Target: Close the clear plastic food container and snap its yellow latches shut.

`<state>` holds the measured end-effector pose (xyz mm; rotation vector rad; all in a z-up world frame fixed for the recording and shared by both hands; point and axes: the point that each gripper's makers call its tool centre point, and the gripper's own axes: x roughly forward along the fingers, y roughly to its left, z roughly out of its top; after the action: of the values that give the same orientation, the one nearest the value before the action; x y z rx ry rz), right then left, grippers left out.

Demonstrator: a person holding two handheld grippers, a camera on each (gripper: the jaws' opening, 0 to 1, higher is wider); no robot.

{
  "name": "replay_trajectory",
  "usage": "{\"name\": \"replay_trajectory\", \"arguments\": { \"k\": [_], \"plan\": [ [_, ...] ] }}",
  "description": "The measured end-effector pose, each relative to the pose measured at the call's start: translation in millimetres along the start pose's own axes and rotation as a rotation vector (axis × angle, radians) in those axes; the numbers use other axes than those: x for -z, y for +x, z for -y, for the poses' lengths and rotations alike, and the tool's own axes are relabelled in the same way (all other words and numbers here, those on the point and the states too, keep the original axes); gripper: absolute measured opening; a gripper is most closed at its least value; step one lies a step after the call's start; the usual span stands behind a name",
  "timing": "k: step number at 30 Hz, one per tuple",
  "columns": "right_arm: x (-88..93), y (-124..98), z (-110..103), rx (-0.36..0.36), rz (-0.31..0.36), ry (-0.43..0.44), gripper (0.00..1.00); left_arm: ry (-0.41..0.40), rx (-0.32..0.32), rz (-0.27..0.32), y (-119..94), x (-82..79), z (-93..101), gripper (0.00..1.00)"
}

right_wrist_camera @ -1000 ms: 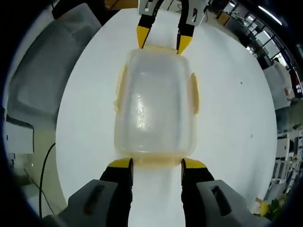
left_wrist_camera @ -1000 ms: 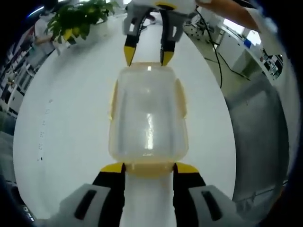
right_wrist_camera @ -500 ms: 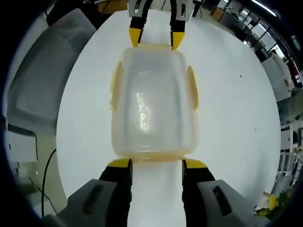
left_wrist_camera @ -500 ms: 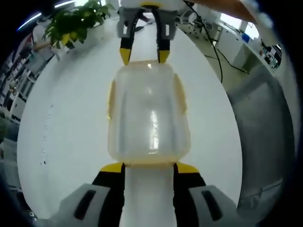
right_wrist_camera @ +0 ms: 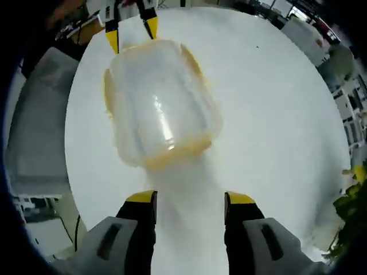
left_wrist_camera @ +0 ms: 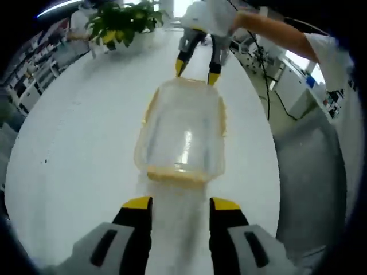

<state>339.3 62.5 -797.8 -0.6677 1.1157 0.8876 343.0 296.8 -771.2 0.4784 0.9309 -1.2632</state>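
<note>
Two grippers face each other along the long axis of the clear rectangular plastic food container (left_wrist_camera: 182, 132), which sits lid-down-tight on the round white table (left_wrist_camera: 74, 149) between them.

In the left gripper view, your left gripper (left_wrist_camera: 181, 203) points straight at the near short end of the container; the yellow end latch (left_wrist_camera: 175, 173) on that end lies just ahead of the yellow-tipped jaws, apart from them. The right gripper (left_wrist_camera: 198, 70) is at the far short end, with its tips just beside the rim; contact cannot be confirmed.

In the right gripper view, the container (right_wrist_camera: 157, 106) lies ahead and to the left of the right gripper (right_wrist_camera: 190, 198), its long axis skewed against the jaw line. The left gripper (right_wrist_camera: 131, 31) stands at the far end.

Both grippers have their jaws spread wide and hold nothing.

The lid appears seated. The yellow side latches (left_wrist_camera: 150, 107) look close against the walls, but whether they are snapped cannot be told. Judge the left gripper as the better aligned for pressing its near end latch.
</note>
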Motion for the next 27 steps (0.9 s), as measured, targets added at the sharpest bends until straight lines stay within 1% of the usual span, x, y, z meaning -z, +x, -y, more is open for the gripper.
{"name": "replay_trajectory", "arguments": {
  "k": [1,2,3,4,5,6,7,8,9,10,11,12,13,14,15,16,18,20,23,25,27],
  "plan": [
    [0.0,-5,2,0.008,0.007,0.045,0.42,-0.079,0.047,0.06,-4,-6.2,5.9,0.38],
    [-1.7,-11,7,0.025,0.03,0.095,0.41,-0.231,0.146,0.163,-9,-18.8,18.8,0.45],
    [-4.2,-16,11,0.034,0.054,0.126,0.39,-0.336,0.18,0.217,-13,-24.5,20.6,0.53],
    [-7.4,-22,12,0.042,0.083,0.213,0.38,-0.45,0.191,0.279,-18,-29.1,17.5,0.56],
    [-12.5,-25,11,0.029,0.119,0.264,0.37,-0.514,0.18,0.321,-20,-31.5,12.6,0.56],
    [-22.2,-30,7,-0.008,0.182,0.334,0.39,-0.587,0.166,0.347,-22,-30.7,8.0,0.56],
    [-29.6,-32,3,-0.042,0.225,0.4,0.41,-0.632,0.129,0.351,-21,-28.0,1.3,0.55],
    [-39.6,-35,-4,-0.103,0.277,0.517,0.43,-0.706,0.082,0.359,-21,-25.3,-6.8,0.53],
    [-44.7,-36,-8,-0.147,0.298,0.601,0.43,-0.74,0.091,0.358,-20,-23.9,-5.0,0.53],
    [-52.5,-37,-13,-0.209,0.335,0.691,0.43,-0.778,0.106,0.34,-18,-21.9,-1.0,0.53],
    [-54.7,-37,-15,-0.227,0.344,0.715,0.42,-0.821,0.115,0.342,-17,-22.5,0.9,0.54],
    [-57.7,-36,-16,-0.26,0.361,0.78,0.41,-0.843,0.116,0.347,-16,-23.1,0.9,0.54],
    [-58.5,-34,-16,-0.266,0.369,0.814,0.39,-0.92,0.113,0.349,-14,-22.6,0.4,0.55],
    [-58.3,-32,-16,-0.273,0.37,0.842,0.39,-0.949,0.115,0.35,-12,-22.6,1.7,0.57],
    [-57.8,-30,-16,-0.272,0.366,0.869,0.39,-0.978,0.152,0.367,-12,-27.5,6.7,0.59],
    [-57.1,-28,-15,-0.264,0.367,0.854,0.41,-1.005,0.168,0.373,-11,-29.9,9.3,0.6],
    [-59.8,-26,-19,-0.286,0.365,0.909,0.43,-1.085,0.166,0.388,-9,-33.7,8.8,0.6],
    [-63.5,-24,-23,-0.317,0.367,0.945,0.43,-1.127,0.158,0.397,-6,-37.5,7.2,0.6],
    [-63.6,-19,-24,-0.307,0.352,0.95,0.44,-1.148,0.149,0.377,0,-39.6,6.3,0.64],
    [-63.0,-15,-26,-0.3,0.335,0.939,0.44,-1.151,0.116,0.359,4,-37.3,2.6,0.63],
    [-64.1,-12,-30,-0.312,0.321,0.931,0.44,-1.159,0.118,0.346,8,-38.6,4.7,0.6]
  ]
}}
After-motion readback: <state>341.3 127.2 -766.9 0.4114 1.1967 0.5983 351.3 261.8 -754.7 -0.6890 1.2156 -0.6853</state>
